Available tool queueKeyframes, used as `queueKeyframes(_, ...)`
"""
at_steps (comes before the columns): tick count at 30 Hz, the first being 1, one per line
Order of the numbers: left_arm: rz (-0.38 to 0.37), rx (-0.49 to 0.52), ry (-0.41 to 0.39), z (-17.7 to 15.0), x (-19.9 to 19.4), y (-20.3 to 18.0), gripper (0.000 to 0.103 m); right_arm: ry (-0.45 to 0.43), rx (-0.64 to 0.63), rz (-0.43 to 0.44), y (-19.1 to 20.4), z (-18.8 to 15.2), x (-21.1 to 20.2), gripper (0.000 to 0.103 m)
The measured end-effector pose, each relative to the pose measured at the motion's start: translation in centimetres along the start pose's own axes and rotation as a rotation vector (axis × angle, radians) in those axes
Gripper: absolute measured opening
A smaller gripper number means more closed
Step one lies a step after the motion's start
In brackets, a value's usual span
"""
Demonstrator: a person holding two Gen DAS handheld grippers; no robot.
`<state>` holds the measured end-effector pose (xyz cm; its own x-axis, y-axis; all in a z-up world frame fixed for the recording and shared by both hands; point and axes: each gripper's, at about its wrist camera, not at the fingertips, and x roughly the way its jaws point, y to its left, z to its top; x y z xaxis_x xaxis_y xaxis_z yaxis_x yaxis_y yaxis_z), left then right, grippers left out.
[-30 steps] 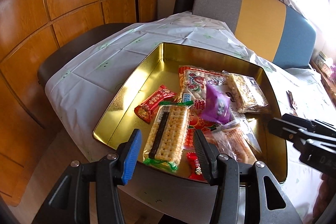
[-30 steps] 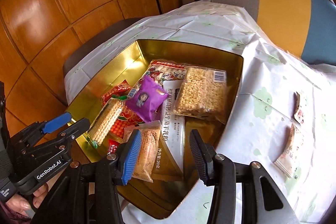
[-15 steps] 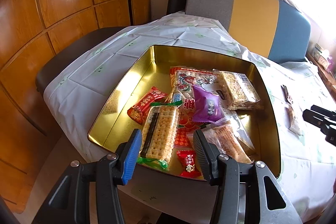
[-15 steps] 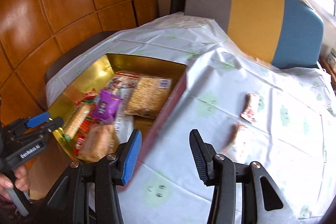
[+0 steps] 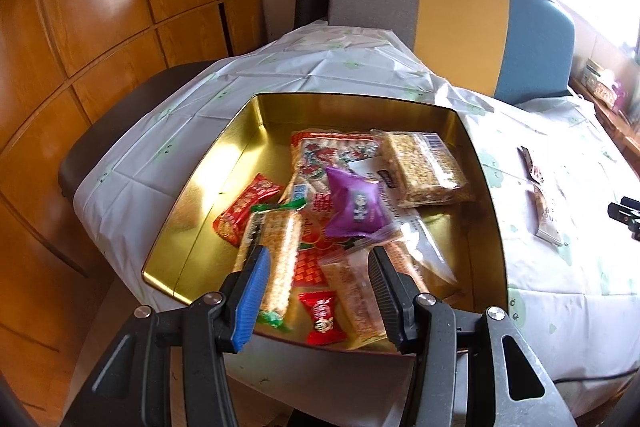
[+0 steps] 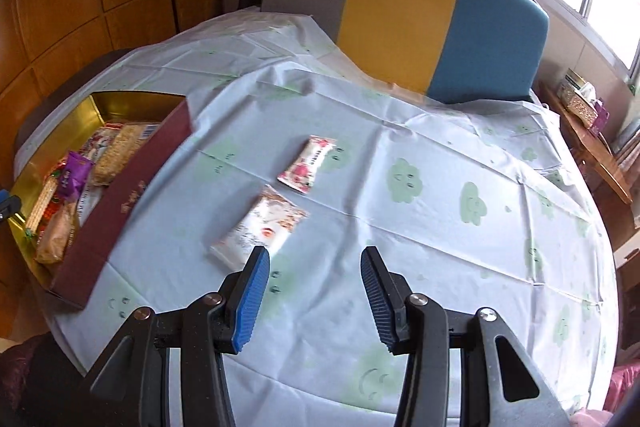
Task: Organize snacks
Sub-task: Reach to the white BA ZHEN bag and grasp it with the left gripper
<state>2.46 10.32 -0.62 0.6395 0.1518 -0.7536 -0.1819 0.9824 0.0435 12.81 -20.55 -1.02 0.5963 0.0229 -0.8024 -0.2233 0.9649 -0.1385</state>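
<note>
Two snack packets lie loose on the tablecloth (image 6: 400, 227), out toward the middle of the table and well apart from the gold tin (image 6: 132, 211). The nearer white packet (image 6: 260, 227) sits just beyond the right gripper (image 6: 314, 291); the pink-printed packet (image 6: 310, 165) lies just past it. Both are flat, face up, not touching.

Right gripper: jaws parted, nothing between them, hovering above bare cloth to the right of the nearer packet. Left gripper (image 5: 320, 291): jaws parted, empty, poised over the near edge of the tin, above the cracker pack (image 5: 276, 251) and red candy (image 5: 322, 313).

The tin stands at the table's left edge, already holding a loose pile: purple pouch (image 5: 356, 209), grain bar (image 5: 424, 167), red wrapper (image 5: 246, 209) and others overlapping.

Risks, as judged:
- Thin flat packet on slack cloth: the fingers may pinch the cloth with it, or slide over the film.
- Right gripper is offset from the packet; closing here would catch nothing.
- The tin's near corner seems to overhang the edge; a push there could tip it.
</note>
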Motion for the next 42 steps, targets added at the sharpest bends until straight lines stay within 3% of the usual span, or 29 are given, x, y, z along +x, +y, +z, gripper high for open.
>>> queueKeyframes(3, -0.030, 0.024, 0.002, 0.6, -0.2, -1.4, 0.052, 0.018, 0.061, -0.046, -3.3, -0.7, 0.8, 0.048)
queueKeyframes(7, -0.102, 0.082, -0.004, 1.7, -0.8, -4.4, 0.052, 0.087, 0.242, -0.102, -7.5, -1.4, 2.2, 0.048)
queueKeyframes(11, -0.204, 0.170, -0.001, 2.8, -0.9, -8.5, 0.052, 0.116, 0.377, -0.077, -10.0, -1.9, 2.3, 0.048)
queueKeyframes(16, -0.303, 0.273, 0.055, 3.7, 1.0, -14.7, 0.055, 0.110, 0.408, -0.067, -10.1, -2.1, 1.8, 0.048)
queueKeyframes(25, -0.334, 0.381, 0.139, 3.8, 5.7, -23.5, 0.064, 0.092, 0.414, -0.046, -10.1, -1.6, 1.4, 0.048)
queueKeyframes(35, -0.303, 0.402, 0.187, 4.3, 11.2, -27.7, 0.064, 0.068, 0.417, 0.010, -9.9, -1.1, 1.1, 0.048)
queueKeyframes(37, -0.300, 0.389, 0.196, 4.1, 11.9, -27.6, 0.061, 0.062, 0.412, 0.019, -9.7, -1.0, 1.0, 0.048)
queueKeyframes(38, -0.302, 0.394, 0.172, 3.9, 11.6, -27.6, 0.041, 0.059, 0.408, 0.022, -9.6, -1.0, 1.0, 0.048)
queueKeyframes(39, -0.299, 0.411, 0.157, 3.7, 11.3, -27.6, 0.034, 0.056, 0.402, 0.023, -9.5, -0.9, 1.0, 0.048)
queueKeyframes(42, -0.307, 0.411, 0.143, 2.6, 10.2, -26.8, 0.033, 0.051, 0.391, 0.018, -9.4, -0.9, 0.9, 0.048)
